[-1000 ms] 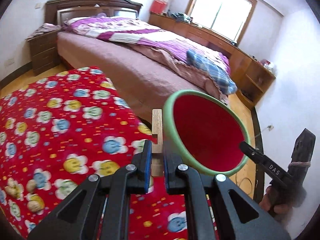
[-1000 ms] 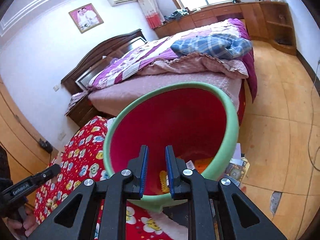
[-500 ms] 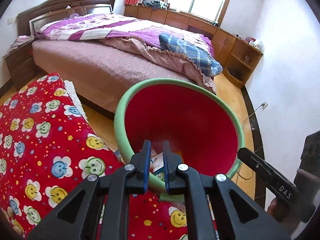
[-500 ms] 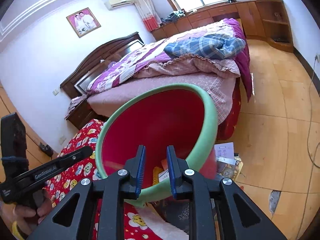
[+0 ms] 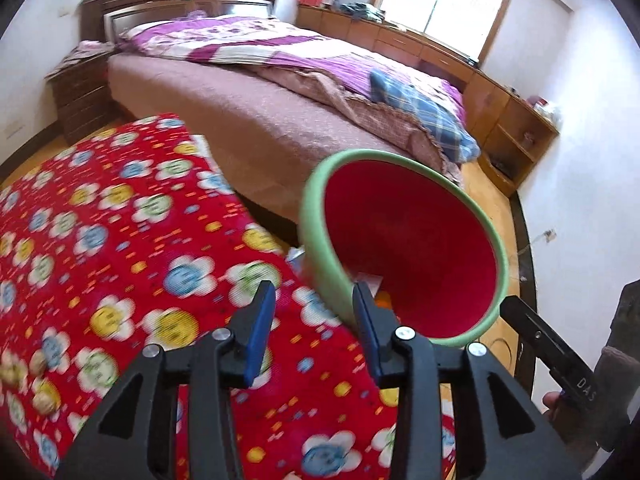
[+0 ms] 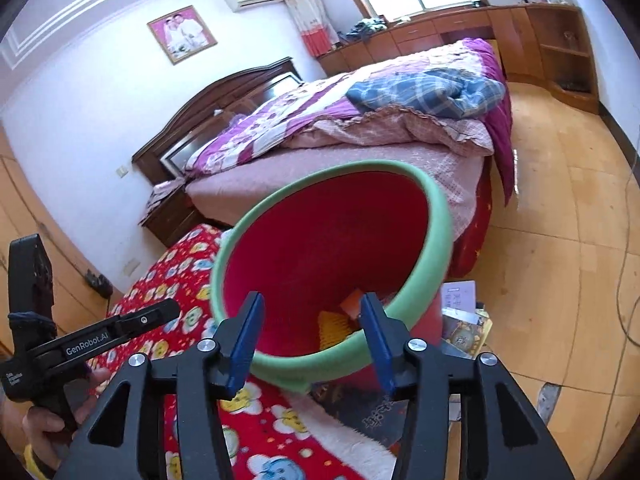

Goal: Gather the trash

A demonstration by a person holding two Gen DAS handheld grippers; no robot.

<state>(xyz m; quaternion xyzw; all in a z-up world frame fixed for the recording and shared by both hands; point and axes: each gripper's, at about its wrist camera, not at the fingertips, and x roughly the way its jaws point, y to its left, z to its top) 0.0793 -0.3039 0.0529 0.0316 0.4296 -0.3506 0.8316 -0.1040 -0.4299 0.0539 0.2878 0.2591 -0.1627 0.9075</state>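
A red trash bin with a green rim [image 5: 412, 240] leans toward me off the right edge of a red flowered blanket [image 5: 120, 220]. My left gripper [image 5: 312, 286] hovers over the blanket's edge just left of the bin. Its jaws are opening and nothing is between them. In the right wrist view the bin [image 6: 332, 240] fills the middle. My right gripper [image 6: 312, 296] is at its near rim with the jaws opening. The rim lies between the fingers, but the pads stand clear of it. An orange box [image 6: 352, 304] and a yellow piece [image 6: 336, 326] lie inside.
A bed [image 5: 260, 108] with purple quilts stands behind the bin. Papers and booklets [image 6: 464, 328] lie on the wooden floor [image 6: 560, 260] right of the bin. A hand [image 6: 44, 428] holds the left tool at the lower left. Wooden cabinets [image 5: 512, 120] line the far wall.
Both grippers went from shut to open. The wooden strip held in the left fingers a second ago is gone. The left view swung over the bin and back to the blanket.
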